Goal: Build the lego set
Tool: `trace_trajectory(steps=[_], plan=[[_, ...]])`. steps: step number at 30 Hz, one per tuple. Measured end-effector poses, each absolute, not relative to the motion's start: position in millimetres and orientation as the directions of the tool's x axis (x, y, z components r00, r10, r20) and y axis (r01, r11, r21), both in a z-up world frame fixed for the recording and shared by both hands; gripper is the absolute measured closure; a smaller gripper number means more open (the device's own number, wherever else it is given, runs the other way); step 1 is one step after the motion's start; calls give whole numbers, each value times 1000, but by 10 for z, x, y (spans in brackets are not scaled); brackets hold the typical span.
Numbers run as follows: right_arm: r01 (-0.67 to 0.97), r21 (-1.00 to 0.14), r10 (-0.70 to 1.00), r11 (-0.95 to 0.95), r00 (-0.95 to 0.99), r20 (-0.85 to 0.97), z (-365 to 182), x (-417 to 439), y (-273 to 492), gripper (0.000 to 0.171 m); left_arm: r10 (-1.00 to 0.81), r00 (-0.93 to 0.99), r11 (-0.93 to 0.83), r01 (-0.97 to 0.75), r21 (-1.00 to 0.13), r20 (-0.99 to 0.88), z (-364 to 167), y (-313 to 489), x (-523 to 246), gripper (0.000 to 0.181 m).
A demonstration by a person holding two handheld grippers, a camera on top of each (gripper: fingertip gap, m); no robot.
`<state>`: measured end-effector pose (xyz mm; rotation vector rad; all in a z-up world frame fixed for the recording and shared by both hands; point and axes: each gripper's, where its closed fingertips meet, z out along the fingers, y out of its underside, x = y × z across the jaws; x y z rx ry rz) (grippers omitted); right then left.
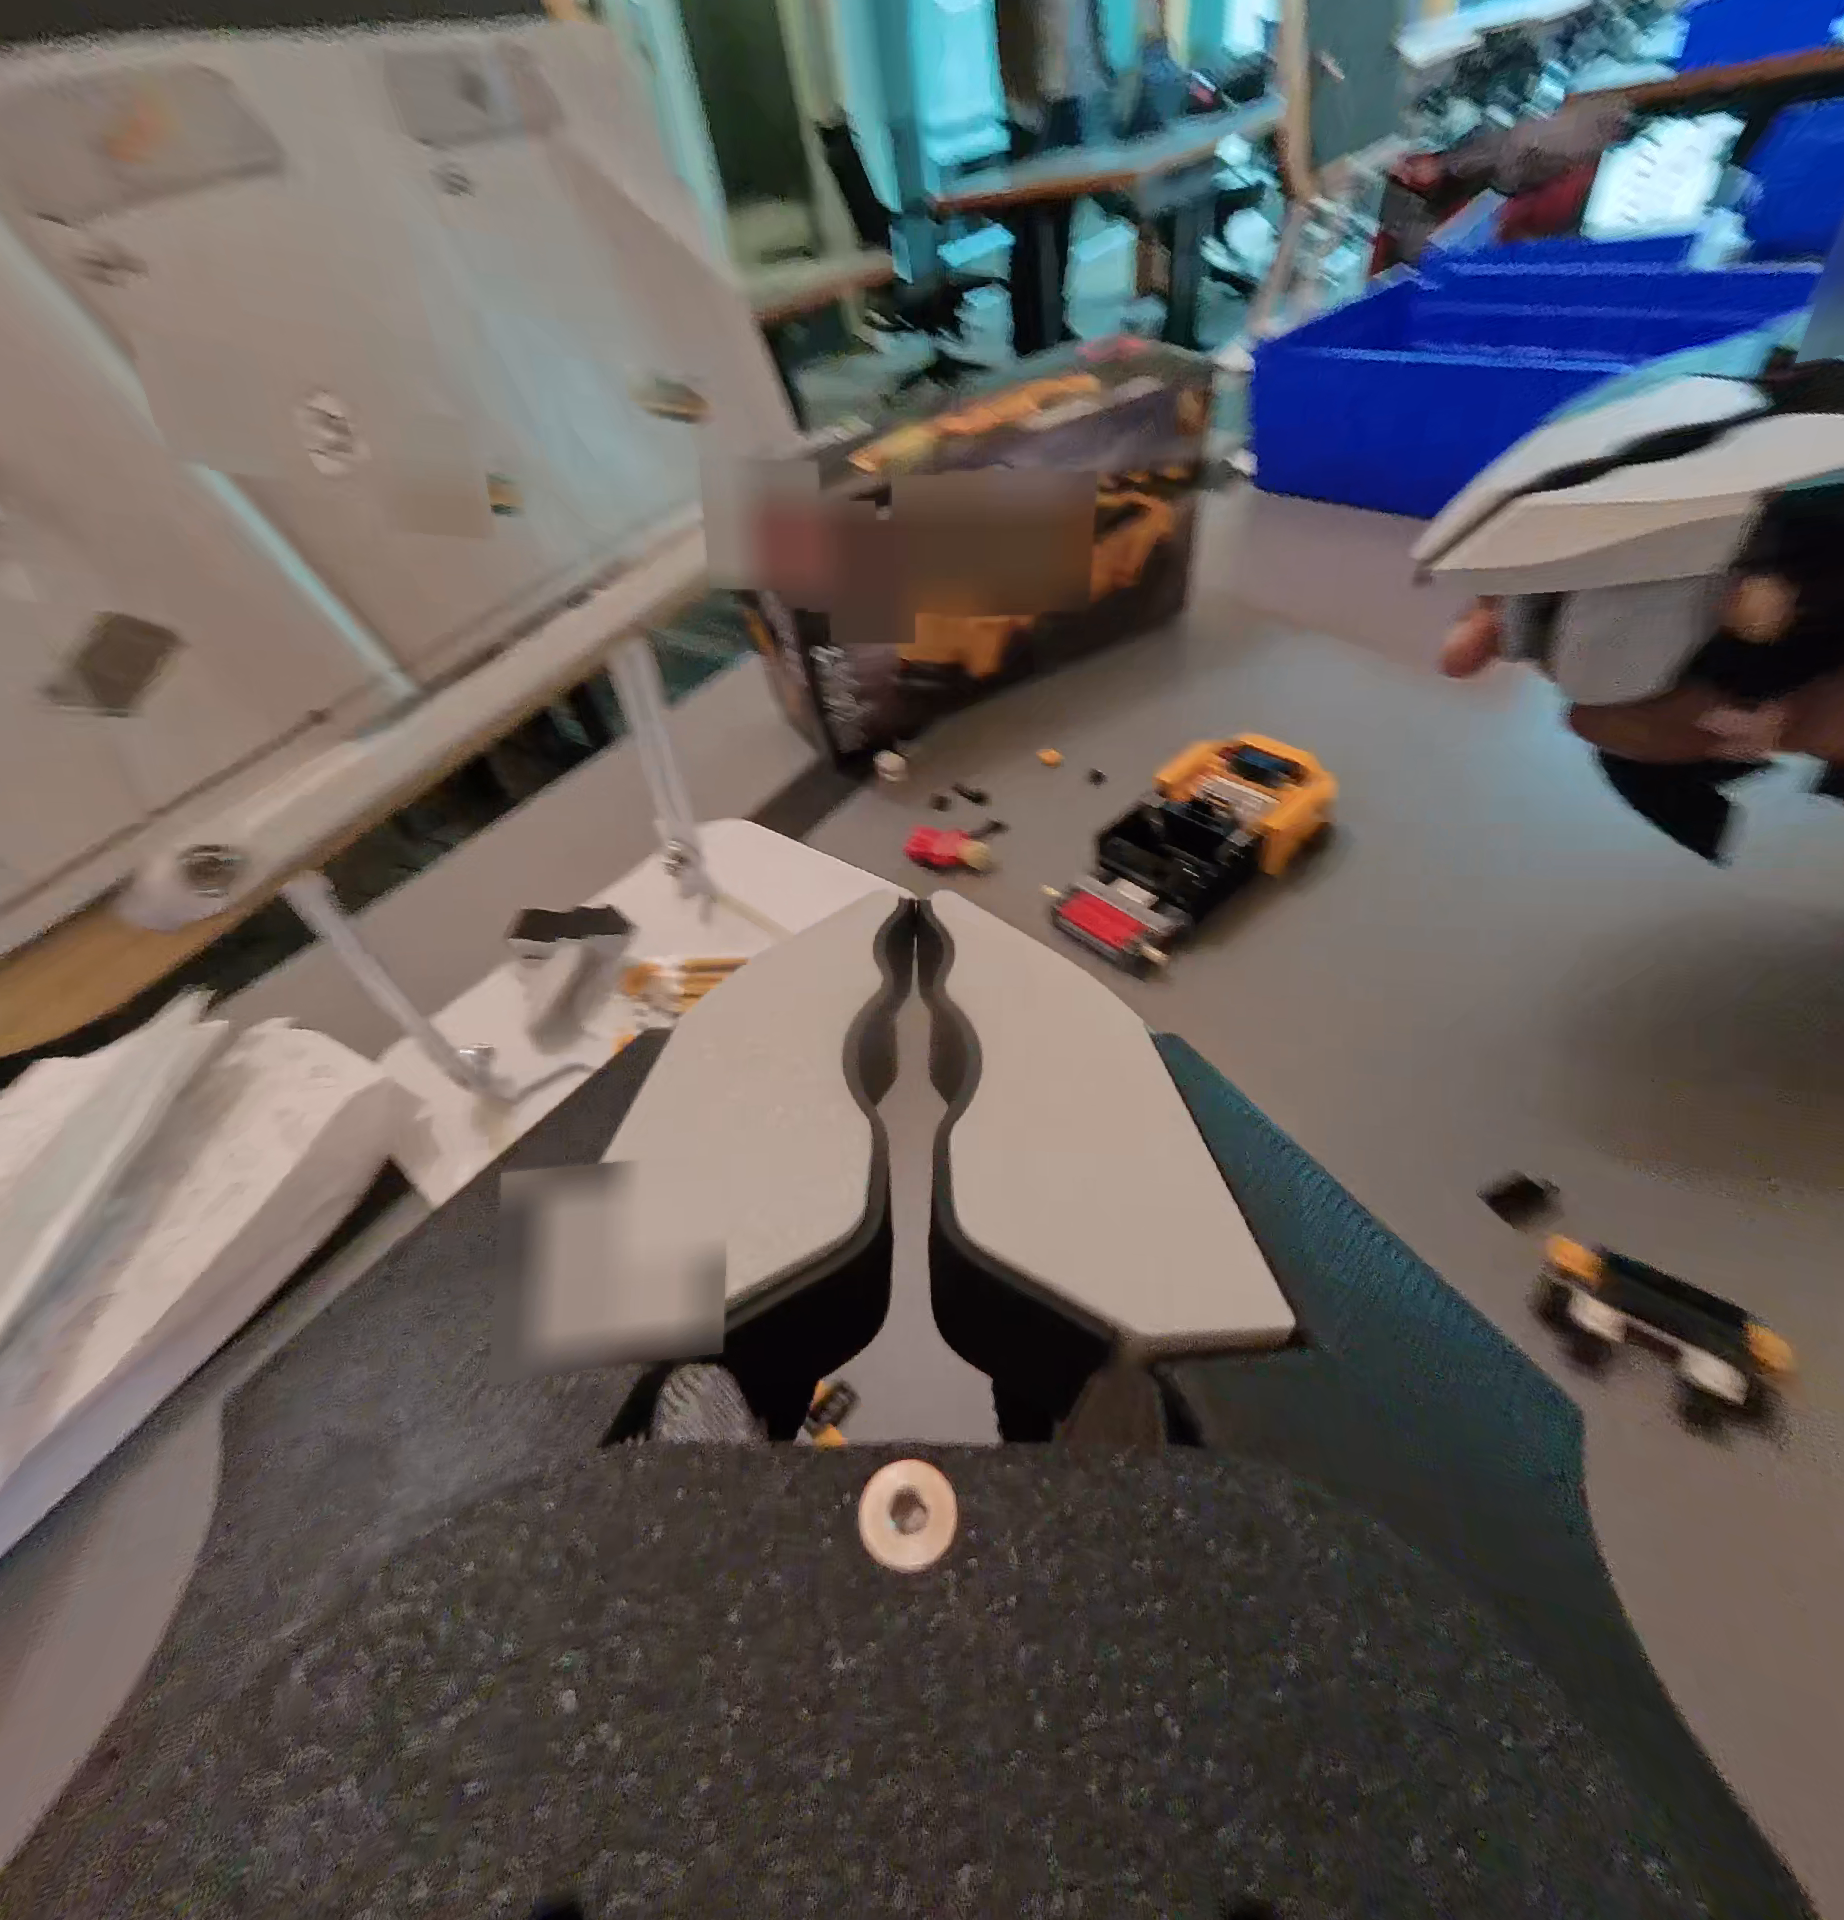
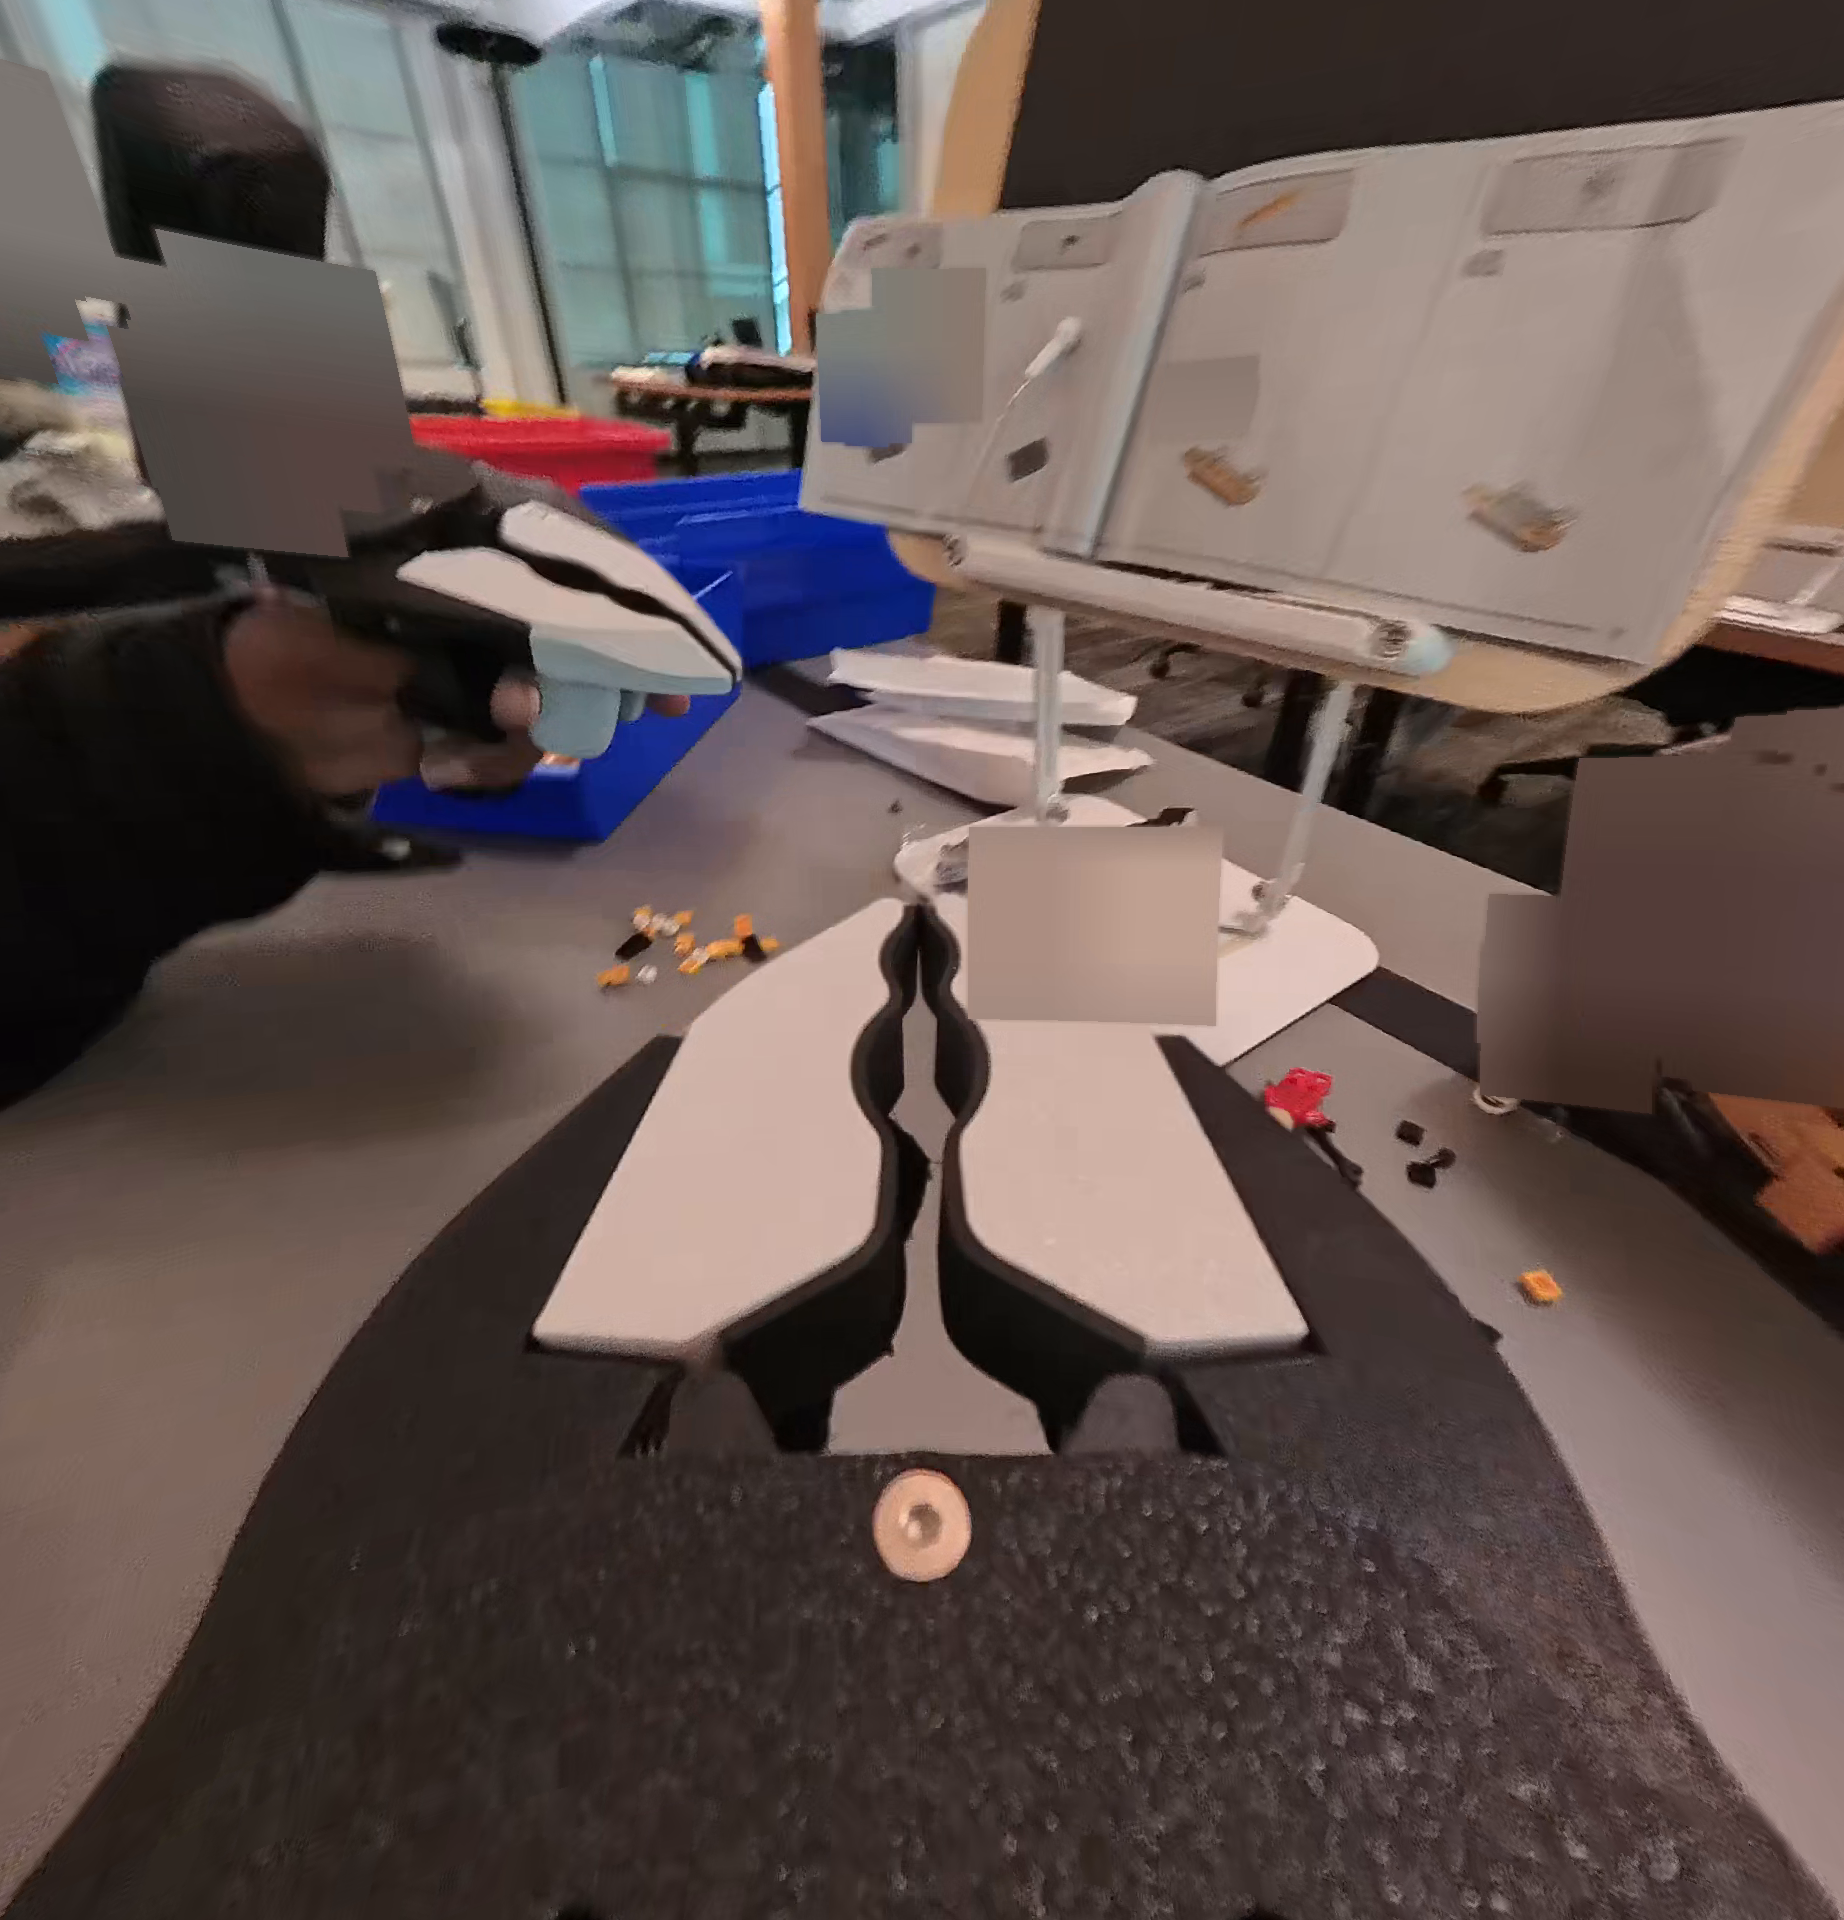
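Left gripper (image 1: pixel 916 906) clenched, nothing between its tips, raised over the grey table (image 1: pixel 1417 1039). Half-built orange-and-black lego car (image 1: pixel 1198 847) sits ahead and right of it, apart; smaller black-and-orange lego sub-assembly (image 1: pixel 1666 1314) further right. Right gripper (image 2: pixel 918 914) likewise clenched, empty; only its view shows scattered small orange lego pieces (image 2: pixel 684 945) left of the tips

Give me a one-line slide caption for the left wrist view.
Shut left hand-held gripper hovers above a grey table, facing a half-built orange and black toy car.
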<state>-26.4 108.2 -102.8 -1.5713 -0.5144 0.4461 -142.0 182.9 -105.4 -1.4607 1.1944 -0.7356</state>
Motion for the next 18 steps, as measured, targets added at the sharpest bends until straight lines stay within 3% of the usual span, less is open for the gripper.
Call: trace_trajectory(steps=[10,18], plan=[[275,-960,691,-49,703,166,-1505,-504,1006,163,-996,26,64,-442,-895,-84,-1851,1144,-1366,176],[304,-949,702,-83,694,161,-1693,-514,1035,163,-993,83,43,-396,-917,-82,-2012,1315,-1349,175]])
